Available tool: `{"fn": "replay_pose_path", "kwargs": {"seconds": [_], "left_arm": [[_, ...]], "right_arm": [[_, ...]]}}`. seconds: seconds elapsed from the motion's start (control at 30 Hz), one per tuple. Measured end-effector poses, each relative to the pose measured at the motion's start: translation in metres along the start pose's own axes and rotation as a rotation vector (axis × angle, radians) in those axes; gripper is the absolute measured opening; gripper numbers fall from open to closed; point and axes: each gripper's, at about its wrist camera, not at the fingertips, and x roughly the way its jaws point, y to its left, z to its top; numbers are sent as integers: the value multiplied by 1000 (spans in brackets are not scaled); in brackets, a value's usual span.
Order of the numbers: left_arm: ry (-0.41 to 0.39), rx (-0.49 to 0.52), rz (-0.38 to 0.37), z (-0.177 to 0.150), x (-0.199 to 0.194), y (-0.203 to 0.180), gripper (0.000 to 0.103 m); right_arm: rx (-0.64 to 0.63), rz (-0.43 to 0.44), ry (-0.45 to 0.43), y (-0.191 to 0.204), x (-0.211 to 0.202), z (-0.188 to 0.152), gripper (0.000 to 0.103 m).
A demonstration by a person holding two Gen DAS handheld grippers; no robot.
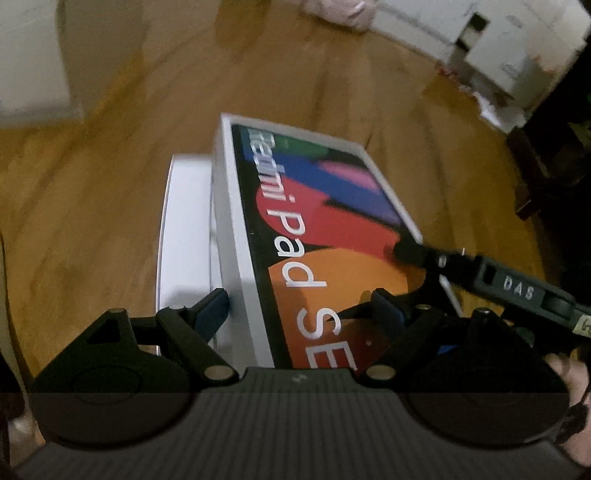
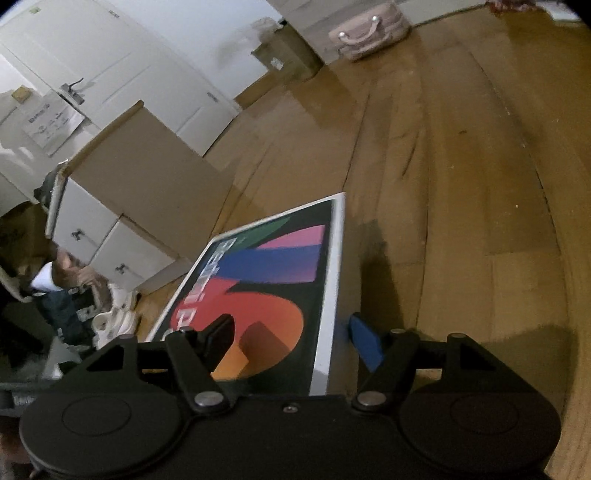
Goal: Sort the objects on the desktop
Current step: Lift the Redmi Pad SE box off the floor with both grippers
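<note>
The wooden floor (image 2: pixel 461 155) fills the field ahead of both grippers. Ahead and to the left of my right gripper I see a white door (image 2: pixel 122 70), a flat cardboard sheet (image 2: pixel 147 173) leaning on white drawers (image 2: pixel 96 236), and farther off a pink bag (image 2: pixel 369 31).

The task item, a tablet box (image 1: pixel 314 236) with a colourful printed lid, lies directly in front of my left gripper (image 1: pixel 299 306). It sits on a plain white box (image 1: pixel 184 229) that shows to the left of it, just ahead of my left finger.

Left gripper: fingers spread wide. The blue-padded left finger (image 1: pixel 212 308) stands beside the tablet box's white side wall, over the plain white box; I cannot tell whether it touches. The right finger is over the printed lid. The box's near left part lies between the fingers, not pinched.

My right gripper (image 2: pixel 291 339) enters the left view from the right, one finger tip on the lid near the box's right edge. In its own view the fingers are spread: the left finger (image 2: pixel 218 338) sits over the lid, the blue-padded right finger (image 2: pixel 364 341) just outside the box's white side wall. The box's right edge lies between them.
</note>
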Motion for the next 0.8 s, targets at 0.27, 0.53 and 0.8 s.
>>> {"fn": "replay_pose_path", "kwargs": {"seconds": [0.27, 0.53, 0.8], "left_arm": [[73, -90, 43, -6, 27, 23, 84], [72, -123, 73, -5, 37, 45, 89], [24, -122, 83, -1, 33, 53, 89]], "right_arm": [[-49, -51, 43, 10, 24, -8, 74], [-1, -20, 37, 11, 32, -15, 74], [28, 11, 22, 13, 33, -19, 74]]}}
